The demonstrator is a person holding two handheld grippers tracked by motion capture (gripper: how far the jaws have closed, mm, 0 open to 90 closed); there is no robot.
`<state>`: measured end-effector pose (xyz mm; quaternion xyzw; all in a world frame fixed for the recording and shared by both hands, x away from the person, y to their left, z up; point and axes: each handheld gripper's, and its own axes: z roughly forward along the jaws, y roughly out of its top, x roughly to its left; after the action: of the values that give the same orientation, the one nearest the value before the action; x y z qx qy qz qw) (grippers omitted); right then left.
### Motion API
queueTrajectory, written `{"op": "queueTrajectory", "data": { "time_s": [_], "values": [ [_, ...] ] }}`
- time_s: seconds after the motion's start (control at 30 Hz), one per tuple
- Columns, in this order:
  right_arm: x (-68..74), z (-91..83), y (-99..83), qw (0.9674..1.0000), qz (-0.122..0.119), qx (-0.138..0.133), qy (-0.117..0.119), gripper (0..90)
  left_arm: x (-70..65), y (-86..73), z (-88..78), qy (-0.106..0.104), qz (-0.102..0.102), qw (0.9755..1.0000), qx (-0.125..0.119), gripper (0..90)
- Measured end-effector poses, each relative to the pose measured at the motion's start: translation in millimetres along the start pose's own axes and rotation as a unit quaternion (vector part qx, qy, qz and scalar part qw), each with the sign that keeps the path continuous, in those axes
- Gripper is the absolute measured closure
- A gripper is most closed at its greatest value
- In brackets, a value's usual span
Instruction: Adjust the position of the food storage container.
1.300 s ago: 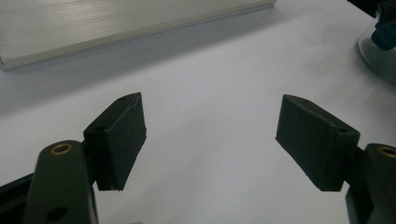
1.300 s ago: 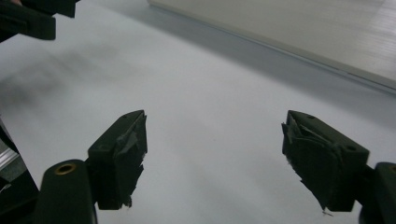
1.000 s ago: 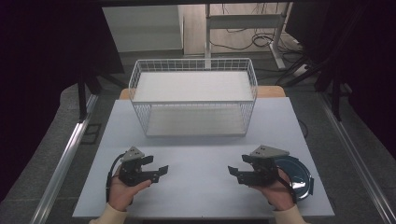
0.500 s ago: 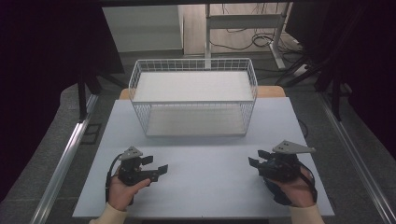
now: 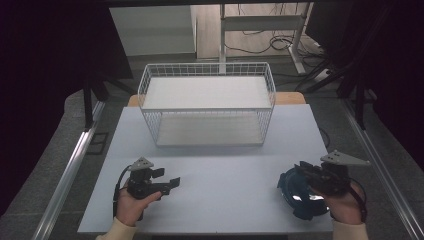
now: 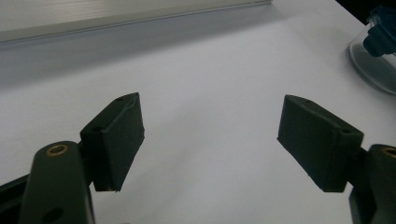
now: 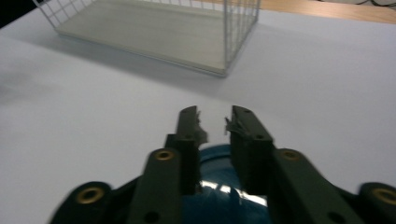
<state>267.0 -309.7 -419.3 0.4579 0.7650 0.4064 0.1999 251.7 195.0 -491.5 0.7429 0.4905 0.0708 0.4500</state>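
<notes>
Jaws of the left gripper (image 5: 167, 182) stand wide apart over bare white table (image 5: 225, 170). We note the right gripper (image 5: 300, 170), jaws narrowly parted and grasping nothing, above a blue glossy object (image 5: 295, 192); the wire basket (image 5: 207, 107) sits well beyond.

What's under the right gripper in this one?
A blue round object lies on the table beneath the right gripper. The gripper and hand cover much of it, so I cannot identify it.

White wire basket (image 5: 207, 107), matt tabletop (image 5: 225, 170), glossy blue, seemingly glass lid (image 5: 296, 192), matt black claw pads (image 6: 117, 137).
</notes>
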Motion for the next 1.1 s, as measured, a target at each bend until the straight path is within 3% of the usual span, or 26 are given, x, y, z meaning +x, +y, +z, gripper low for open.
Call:
{"op": "queueTrajectory", "data": {
  "time_s": [0.17,0.43,0.57,0.7,0.8,0.9,1.1],
  "values": [
    [-16.3,-11.2,-9.2,0.9995,0.009,-0.001,-0.03,88.4,0.2,0.0,-1.5,-0.015,0.001,0.9999,0.005,24.2],
    [-37.1,-29.8,-26.8,0.9968,0.041,0.0,-0.068,89.3,0.5,-0.1,-1.9,-0.018,0.001,0.9998,0.007,24.5],
    [-46.7,-41.7,-34.7,0.9935,0.041,0.009,-0.106,89.3,2.0,-0.6,0.1,-0.016,-0.002,0.9998,0.013,23.4],
    [-54.3,-48.2,-43.6,0.9918,0.057,0.016,-0.113,89.3,1.1,0.1,-0.8,-0.019,-0.001,0.9998,0.012,22.9],
    [-56.2,-47.3,-51.8,0.9904,0.055,0.041,-0.12,89.3,-0.1,-0.1,-0.4,-0.018,0.002,0.9997,0.014,22.9],
    [-58.8,-43.5,-62.4,0.9861,0.052,0.073,-0.14,89.3,0.0,-0.5,1.0,-0.018,0.005,0.9997,0.018,23.5],
    [-58.5,-33.0,-74.9,0.9774,0.062,0.139,-0.147,89.3,-1.0,-0.9,2.2,-0.019,0.007,0.9996,0.022,23.6]
  ]
}}
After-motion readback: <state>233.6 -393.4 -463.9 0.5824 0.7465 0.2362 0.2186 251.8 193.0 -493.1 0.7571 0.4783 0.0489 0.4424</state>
